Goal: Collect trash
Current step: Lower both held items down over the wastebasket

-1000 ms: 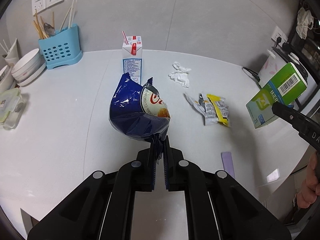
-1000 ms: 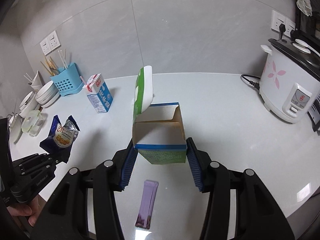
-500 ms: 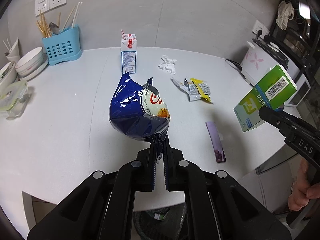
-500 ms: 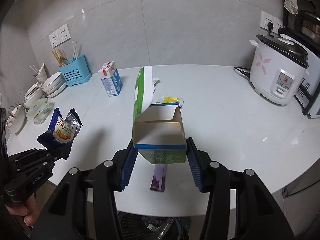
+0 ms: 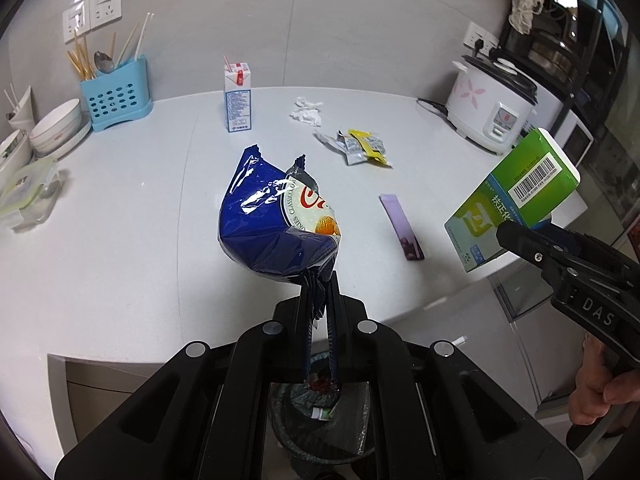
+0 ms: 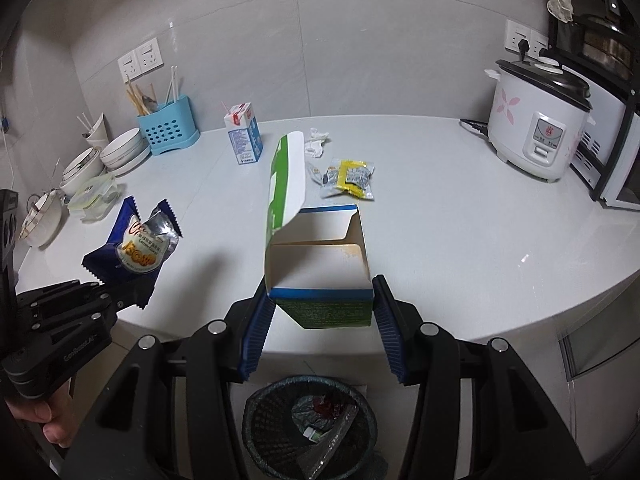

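My left gripper (image 5: pixel 319 284) is shut on the bottom seam of a blue snack bag (image 5: pixel 272 224), held in the air near the counter's front edge; it also shows in the right wrist view (image 6: pixel 134 248). My right gripper (image 6: pixel 320 308) is shut on an open green and white carton (image 6: pixel 320 276), lid flap up, also in the left wrist view (image 5: pixel 516 200). A black mesh trash bin (image 6: pixel 312 424) with some rubbish stands on the floor below both grippers. A purple sachet (image 5: pixel 402 226), yellow and silver wrappers (image 6: pixel 348 178), a crumpled tissue (image 5: pixel 306 112) and a milk carton (image 6: pixel 244 138) lie on the counter.
A white counter (image 6: pixel 460 220) with a curved front edge. A blue utensil holder (image 6: pixel 168 128), bowls (image 6: pixel 120 154) and a lidded container (image 6: pixel 94 196) at the left. A rice cooker (image 6: pixel 540 128) at the right, a microwave beyond it.
Both grippers have drawn back from the counter past its front edge, still holding the bag and the carton. The trash bin has come into view below them.
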A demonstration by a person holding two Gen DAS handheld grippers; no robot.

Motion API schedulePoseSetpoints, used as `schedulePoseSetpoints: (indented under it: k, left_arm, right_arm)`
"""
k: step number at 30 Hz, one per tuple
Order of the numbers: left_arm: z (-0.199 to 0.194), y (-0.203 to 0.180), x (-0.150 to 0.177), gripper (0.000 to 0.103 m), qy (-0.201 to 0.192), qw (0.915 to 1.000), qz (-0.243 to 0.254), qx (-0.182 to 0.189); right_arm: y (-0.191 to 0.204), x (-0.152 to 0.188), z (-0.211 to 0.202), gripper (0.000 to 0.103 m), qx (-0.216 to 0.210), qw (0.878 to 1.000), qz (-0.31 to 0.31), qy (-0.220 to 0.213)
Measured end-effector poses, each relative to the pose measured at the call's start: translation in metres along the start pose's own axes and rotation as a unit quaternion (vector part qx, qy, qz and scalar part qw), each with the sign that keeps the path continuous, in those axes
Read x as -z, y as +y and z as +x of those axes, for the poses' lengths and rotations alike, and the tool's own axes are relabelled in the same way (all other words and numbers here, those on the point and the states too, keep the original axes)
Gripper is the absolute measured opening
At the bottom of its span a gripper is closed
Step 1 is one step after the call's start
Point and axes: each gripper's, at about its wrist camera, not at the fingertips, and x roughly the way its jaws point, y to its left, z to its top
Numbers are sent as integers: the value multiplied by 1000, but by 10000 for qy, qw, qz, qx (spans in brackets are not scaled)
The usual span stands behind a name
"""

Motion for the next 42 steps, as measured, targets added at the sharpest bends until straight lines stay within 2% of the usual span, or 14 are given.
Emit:
schedulePoseSetpoints:
  k: [10,21,27,32,42]
  left_arm:
    - [5,-23,47,6,171,9996,119,188]
    - [22,-40,103,6,593,9975,127,376]
    - [39,-38,132,6,853,9957,102,333]
    - [60,-28,157,6,1175,9926,-107,295]
    - [89,-16,185,6,1594,9868,-231,188]
  right_arm:
    - [-4,49,-12,47,-176,9995,-77,259]
    - [-12,96,2,47,-220,9972,-248,677]
    - [-13,119,20,47,-212,9946,-305,972]
    - [-9,137,41,47,-220,9905,-359,1308]
    - [8,170,85,47,-289,9783,-470,1996]
